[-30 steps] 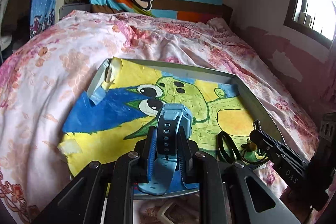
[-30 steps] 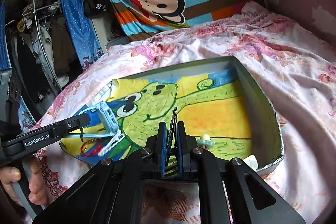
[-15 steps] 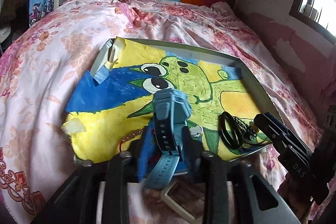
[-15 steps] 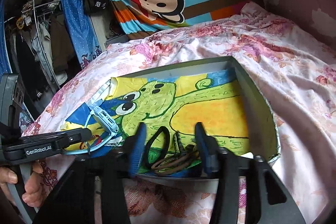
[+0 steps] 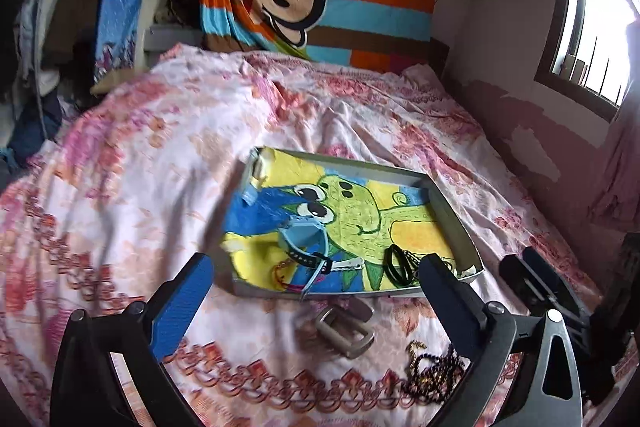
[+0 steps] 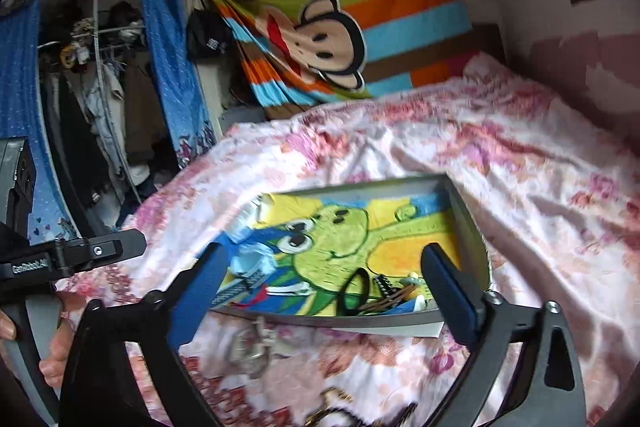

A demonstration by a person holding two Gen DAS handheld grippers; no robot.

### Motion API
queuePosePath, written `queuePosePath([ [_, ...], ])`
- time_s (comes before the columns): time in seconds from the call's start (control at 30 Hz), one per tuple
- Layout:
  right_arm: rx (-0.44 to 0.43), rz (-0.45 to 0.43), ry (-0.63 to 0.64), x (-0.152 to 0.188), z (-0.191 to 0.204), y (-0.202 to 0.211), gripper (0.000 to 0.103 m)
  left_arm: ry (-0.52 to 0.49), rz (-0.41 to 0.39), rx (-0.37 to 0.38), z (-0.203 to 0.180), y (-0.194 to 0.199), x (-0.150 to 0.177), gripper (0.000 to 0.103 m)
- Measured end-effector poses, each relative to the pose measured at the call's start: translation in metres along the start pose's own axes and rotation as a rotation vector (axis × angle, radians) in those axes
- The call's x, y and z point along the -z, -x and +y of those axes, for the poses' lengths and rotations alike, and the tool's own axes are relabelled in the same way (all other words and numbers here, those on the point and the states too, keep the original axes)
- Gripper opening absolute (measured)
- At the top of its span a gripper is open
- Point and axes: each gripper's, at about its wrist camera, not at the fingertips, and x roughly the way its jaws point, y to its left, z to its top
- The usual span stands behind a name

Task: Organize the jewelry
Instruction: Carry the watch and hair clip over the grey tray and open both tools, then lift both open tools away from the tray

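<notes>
A grey tray (image 5: pixel 454 223) lined with a frog drawing lies on the bed. In it lie a light blue watch (image 5: pixel 304 237), a red bracelet (image 5: pixel 280 275) and black hair ties (image 5: pixel 398 263). My left gripper (image 5: pixel 316 303) hangs above the bed in front of the tray, its jaws opening wide with nothing between them. In the right wrist view the tray (image 6: pixel 344 323) holds the watch (image 6: pixel 250 267), a black hair tie (image 6: pixel 354 291) and a dark comb clip (image 6: pixel 384 285). My right gripper (image 6: pixel 324 295) is also back from the tray, jaws opening and empty.
A metal buckle (image 5: pixel 344 327) and a dark bead chain (image 5: pixel 432 367) lie on the floral bedspread in front of the tray. The right gripper (image 5: pixel 536 279) shows at the right edge. A hand (image 6: pixel 56 347) holds the left gripper (image 6: pixel 100 251). Clothes hang at left.
The left gripper let go of the blue watch and the right let go of the dark clip; both items now lie in the tray. Both grippers opened wide and pulled back and up.
</notes>
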Motion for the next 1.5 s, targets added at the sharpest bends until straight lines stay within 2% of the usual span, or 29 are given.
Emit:
queuePosePath([
  [0.07, 0.007, -0.026, 0.022, -0.003, 0.010, 0.023, 0.101, -0.025, -0.036, 0.019, 0.000, 0.025, 0.005, 0.103],
  [0.23, 0.039, -0.109, 0.090, -0.005, 0.033, 0.092, 0.101, -0.079, -0.128, 0.027, -0.003, 0.082, 0.024, 0.103],
  [0.4, 0.038, -0.163, 0.070, -0.002, 0.046, 0.150, 0.101, -0.138, -0.182, 0.028, -0.011, 0.124, 0.046, 0.103],
  [0.67, 0.079, -0.208, 0.112, 0.015, 0.068, 0.211, 0.101, -0.213, -0.258, 0.026, -0.014, 0.177, 0.075, 0.103],
  [0.83, 0.114, -0.199, 0.127, 0.044, 0.073, 0.234, 0.101, -0.229, -0.271, 0.028, -0.008, 0.194, 0.093, 0.103],
  [1.13, 0.160, -0.091, 0.109, 0.088, 0.057, 0.239, 0.101, -0.221, -0.192, 0.017, 0.022, 0.180, 0.132, 0.103],
  [1.37, 0.224, 0.054, 0.095, 0.111, 0.046, 0.220, 0.101, -0.225, -0.089, 0.028, 0.037, 0.157, 0.160, 0.103],
  [1.5, 0.255, 0.144, 0.048, 0.120, 0.032, 0.209, 0.101, -0.240, -0.021, 0.039, 0.039, 0.142, 0.172, 0.103],
])
